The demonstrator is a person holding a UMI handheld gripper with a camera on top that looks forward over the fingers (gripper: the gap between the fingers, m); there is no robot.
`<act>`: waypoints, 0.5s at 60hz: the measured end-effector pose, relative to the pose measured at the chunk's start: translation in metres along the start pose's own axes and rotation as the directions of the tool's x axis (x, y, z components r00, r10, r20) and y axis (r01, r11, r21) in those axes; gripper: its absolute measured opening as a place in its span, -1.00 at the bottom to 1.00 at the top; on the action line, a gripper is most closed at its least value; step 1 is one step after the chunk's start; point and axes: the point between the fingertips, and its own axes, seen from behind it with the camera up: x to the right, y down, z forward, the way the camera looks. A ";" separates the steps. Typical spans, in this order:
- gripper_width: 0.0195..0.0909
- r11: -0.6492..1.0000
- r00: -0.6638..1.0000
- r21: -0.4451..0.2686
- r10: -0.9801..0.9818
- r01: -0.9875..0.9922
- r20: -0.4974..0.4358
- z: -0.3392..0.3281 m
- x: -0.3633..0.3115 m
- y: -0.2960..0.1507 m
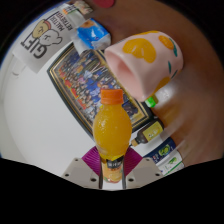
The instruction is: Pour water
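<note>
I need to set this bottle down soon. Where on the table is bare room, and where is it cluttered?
Bare white table lies beside the orange-capped orange juice bottle, bordered by the colourful framed picture board. On the bottle's other side it is crowded: small packets and a pink mug with yellow hearts. The tool grips the bottle.

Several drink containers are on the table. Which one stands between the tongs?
The orange bottle with the orange cap, upright between the tongs. The blue-and-orange carton and the small dark bottles lie beyond them.
</note>
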 end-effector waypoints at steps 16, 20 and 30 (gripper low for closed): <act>-0.84 0.944 0.930 -0.106 -0.328 0.314 -0.166 -0.011 0.014 0.006; -0.84 0.836 0.815 -0.167 -0.547 0.522 -0.190 -0.016 0.004 0.010; -0.83 0.284 0.252 -0.225 -0.955 0.932 -0.160 -0.030 -0.061 -0.007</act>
